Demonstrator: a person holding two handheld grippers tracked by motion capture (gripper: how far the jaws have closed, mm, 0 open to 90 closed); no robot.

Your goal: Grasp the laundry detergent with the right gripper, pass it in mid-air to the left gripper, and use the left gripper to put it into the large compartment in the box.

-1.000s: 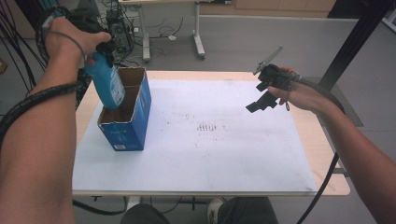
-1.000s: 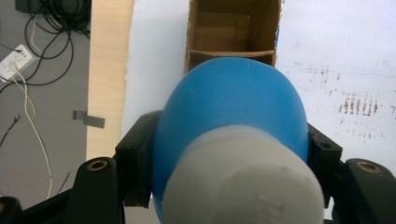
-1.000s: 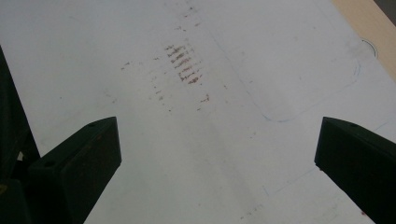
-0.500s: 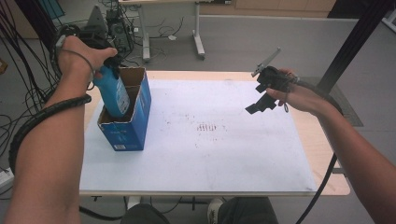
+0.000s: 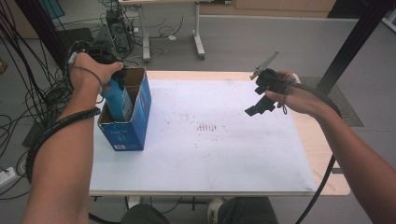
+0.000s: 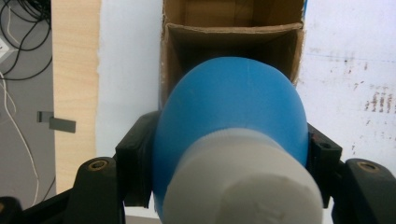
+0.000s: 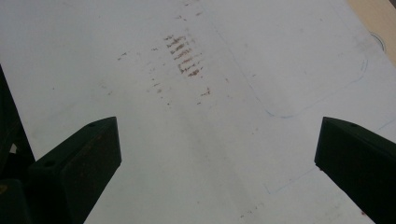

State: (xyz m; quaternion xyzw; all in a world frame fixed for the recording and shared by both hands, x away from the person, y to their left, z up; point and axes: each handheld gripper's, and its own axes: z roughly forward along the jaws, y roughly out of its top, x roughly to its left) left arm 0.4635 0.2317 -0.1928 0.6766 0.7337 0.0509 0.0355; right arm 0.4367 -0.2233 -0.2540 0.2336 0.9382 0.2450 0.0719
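Left hand (image 5: 88,70): raised over the table's left end, forearm running up from the bottom of the high view, wrist bent so the tool points down into the box.
Left gripper (image 6: 229,154): jaws clamped on either side of the blue bottle, pressing its shoulder just below the cap.
Blue bottle (image 5: 117,99): upright, slightly tilted, its lower part inside the box's open top, its upper part above the rim; white cap (image 6: 243,186) toward the gripper.
Box (image 5: 133,126): blue cardboard carton standing on the white sheet near the table's left edge, top flaps open; brown inside walls (image 6: 233,37) visible around the bottle, no other contents to be made out.
Right hand (image 5: 292,95): held above the table's far right part, well apart from the box.
Right gripper (image 7: 217,154): jaws spread wide, nothing between them, aimed down at the sheet.
White sheet (image 5: 210,154): covers most of the tabletop; brownish smudges (image 7: 184,56) near its middle.
Table (image 5: 322,154): light wood, bare along the right edge.
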